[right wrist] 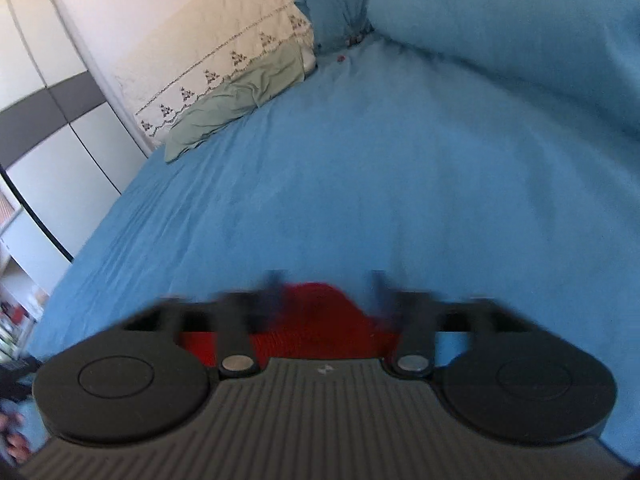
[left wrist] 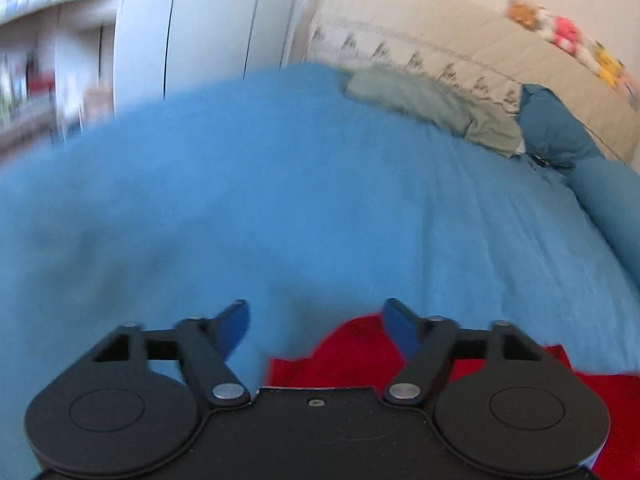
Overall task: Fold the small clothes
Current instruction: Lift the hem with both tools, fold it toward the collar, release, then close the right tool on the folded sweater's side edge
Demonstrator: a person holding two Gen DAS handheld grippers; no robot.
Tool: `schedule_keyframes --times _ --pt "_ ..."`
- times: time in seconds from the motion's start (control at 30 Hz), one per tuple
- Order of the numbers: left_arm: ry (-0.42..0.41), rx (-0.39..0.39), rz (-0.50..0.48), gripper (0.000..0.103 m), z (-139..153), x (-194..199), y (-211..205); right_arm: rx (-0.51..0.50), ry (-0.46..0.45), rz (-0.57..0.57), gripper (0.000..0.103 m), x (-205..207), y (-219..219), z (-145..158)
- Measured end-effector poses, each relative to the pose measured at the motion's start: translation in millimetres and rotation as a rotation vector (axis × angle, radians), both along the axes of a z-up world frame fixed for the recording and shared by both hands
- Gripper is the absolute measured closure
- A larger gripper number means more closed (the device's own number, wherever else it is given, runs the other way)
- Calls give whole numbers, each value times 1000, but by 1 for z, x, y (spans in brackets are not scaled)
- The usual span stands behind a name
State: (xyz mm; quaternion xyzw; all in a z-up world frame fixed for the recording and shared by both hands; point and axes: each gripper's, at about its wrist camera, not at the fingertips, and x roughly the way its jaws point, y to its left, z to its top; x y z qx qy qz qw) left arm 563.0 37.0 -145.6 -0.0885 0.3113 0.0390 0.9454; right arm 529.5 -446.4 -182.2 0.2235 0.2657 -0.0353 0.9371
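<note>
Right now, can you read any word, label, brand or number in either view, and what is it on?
No readable text in either view.
Right gripper body: a small pale mark, too small to read.
Cream cover: an embroidered motif row, not lettering.
Shelf items: blurred, unreadable.
Red garment, blue sheet, left gripper: no print visible.

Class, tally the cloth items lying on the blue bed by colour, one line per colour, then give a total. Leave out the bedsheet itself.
Red: 1, the red garment lying under both grippers
Grey-green: 1, the crumpled grey-green cloth beside the cream embroidered cover
Dark blue: 1, the dark blue pillow at the head end
Total: 3
</note>
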Motion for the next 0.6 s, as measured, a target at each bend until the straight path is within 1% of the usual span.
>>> schedule_keyframes --times 0.03,0.07,0.1,0.13,0.2,0.23,0.27,0.33,0.37,0.4,0.43,0.5,0.53,0.6 --pt "5 44 -24 6 9 -14 -4 -30 -8 29 4 -12 8 7" --pt "31 75 -54 4 13 -27 -9 -59 -5 62 4 -21 17 15" --pt "66 92 -108 4 14 -41 -16 -87 13 90 2 -29 29 19" --pt "93 100 -171 3 11 -55 -24 -111 52 112 0 -37 41 21" --pt "150 120 -231 2 -1 -85 -39 -135 133 146 0 -51 65 16" --pt "179 113 -244 1 -9 -95 -44 -140 154 176 0 -60 78 12" --pt "209 90 -255 1 -20 -105 -49 -151 169 202 0 -67 91 8" --pt "260 57 -266 1 -42 -116 -52 -179 194 215 0 -75 111 -2" --pt "284 80 -243 1 -51 -118 -54 -195 213 220 0 -75 116 -9" --pt "304 119 -218 1 -60 -120 -55 -219 241 206 0 -76 119 -15" --pt "306 143 -220 0 -65 -121 -54 -248 273 175 0 -76 119 -21" --pt "290 146 -237 0 -66 -125 -50 -274 289 123 0 -85 108 -28" --pt "296 147 -245 0 -67 -125 -49 -267 290 99 0 -91 98 -29" --pt "309 157 -255 0 -65 -125 -48 -230 283 107 0 -100 80 -28"
